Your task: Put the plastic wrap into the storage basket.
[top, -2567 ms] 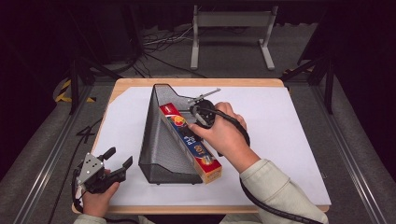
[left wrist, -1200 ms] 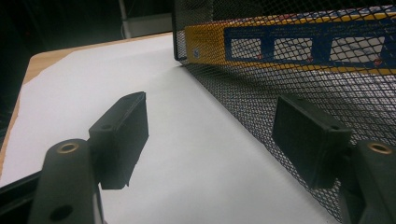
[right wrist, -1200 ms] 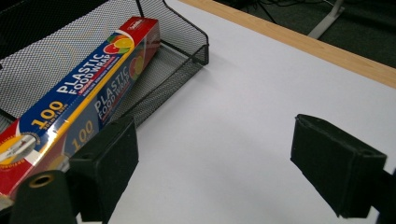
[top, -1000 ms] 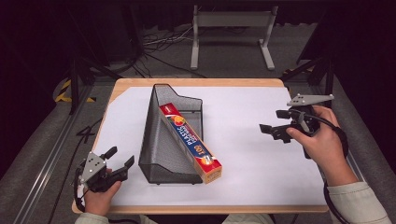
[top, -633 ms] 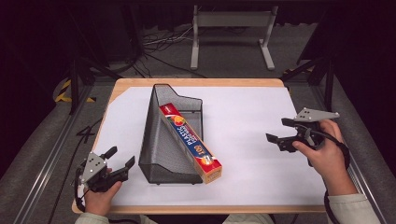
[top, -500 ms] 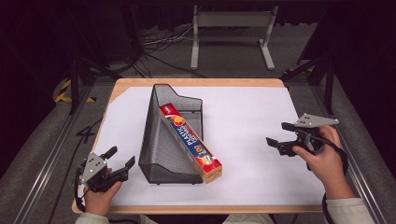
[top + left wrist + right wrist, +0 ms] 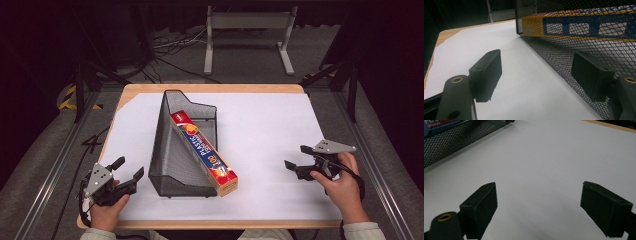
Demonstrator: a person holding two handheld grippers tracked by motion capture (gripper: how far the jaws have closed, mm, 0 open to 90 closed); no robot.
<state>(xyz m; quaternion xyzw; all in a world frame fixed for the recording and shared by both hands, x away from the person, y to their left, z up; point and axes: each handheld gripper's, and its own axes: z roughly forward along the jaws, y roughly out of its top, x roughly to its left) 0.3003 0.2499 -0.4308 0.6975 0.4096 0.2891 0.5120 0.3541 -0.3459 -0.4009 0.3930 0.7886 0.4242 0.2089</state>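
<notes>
I judged the placing done: the plastic wrap box lay inside the black mesh file holder; my right gripper and left gripper rested apart, jaws spread, empty; nothing seemed left.

- Table: you work at a wooden top, its surface covered by a white sheet.
- Floor: grey carpet around you, with yellow-black tape at far left.
- Metal stand: beyond the table's far edge.
- Cables: loose, near that stand.
- Surroundings: dark beyond the lit table.
</notes>
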